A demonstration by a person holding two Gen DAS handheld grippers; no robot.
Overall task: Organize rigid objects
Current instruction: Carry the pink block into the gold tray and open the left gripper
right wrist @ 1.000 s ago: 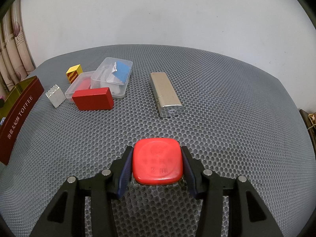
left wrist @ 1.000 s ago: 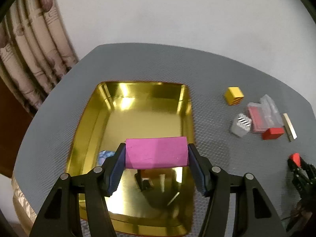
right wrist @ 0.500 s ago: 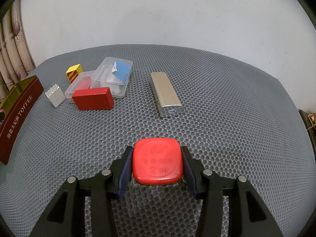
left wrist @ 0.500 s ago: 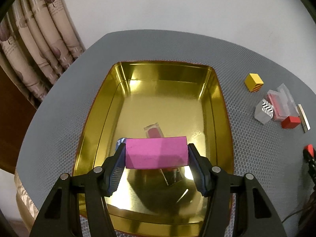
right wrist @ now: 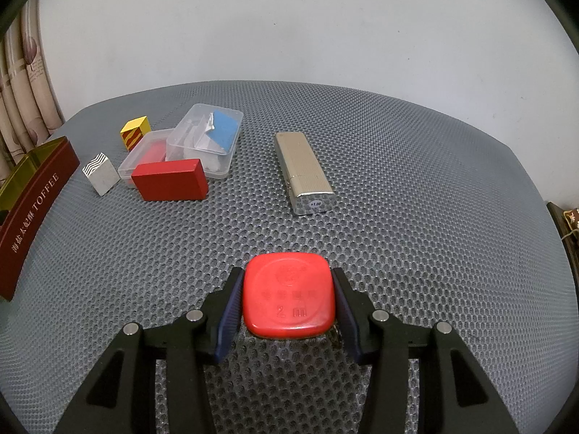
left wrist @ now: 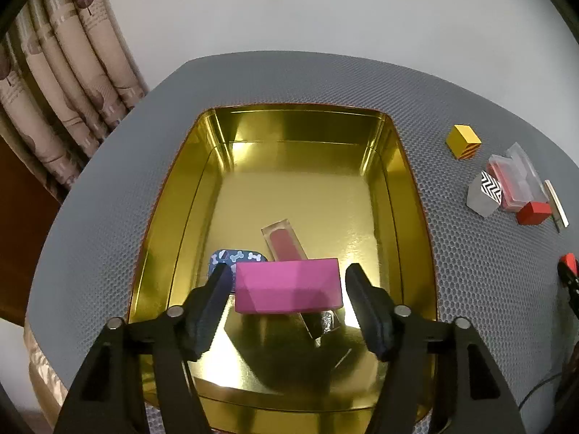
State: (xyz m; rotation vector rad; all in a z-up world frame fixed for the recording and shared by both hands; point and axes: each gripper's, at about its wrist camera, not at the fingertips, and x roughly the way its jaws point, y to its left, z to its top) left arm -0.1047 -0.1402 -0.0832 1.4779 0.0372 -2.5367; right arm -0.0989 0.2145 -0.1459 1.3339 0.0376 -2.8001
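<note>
In the left wrist view my left gripper (left wrist: pixel 287 289) is open above the gold tin tray (left wrist: pixel 173 195). A pink block (left wrist: pixel 287 291) sits between the fingers with gaps on both sides, resting in the tray on a clear lip-gloss tube (left wrist: pixel 284 240), beside a blue bone-patterned tin (left wrist: pixel 231 257). In the right wrist view my right gripper (right wrist: pixel 287 302) is shut on a red square tape measure (right wrist: pixel 287 302), low over the grey mesh table.
On the table lie a red block (right wrist: pixel 170 183), a silver zigzag block (right wrist: pixel 101 173), a yellow striped cube (right wrist: pixel 135 133), two clear plastic boxes (right wrist: pixel 206 141) and a silver ribbed case (right wrist: pixel 302 171). The tray's red TOFFEE wall (right wrist: pixel 32 213) stands at the left.
My left gripper has opened and let go of the pink block, which now rests in the tray. The left view has risen over the tray. The right gripper has not moved.
</note>
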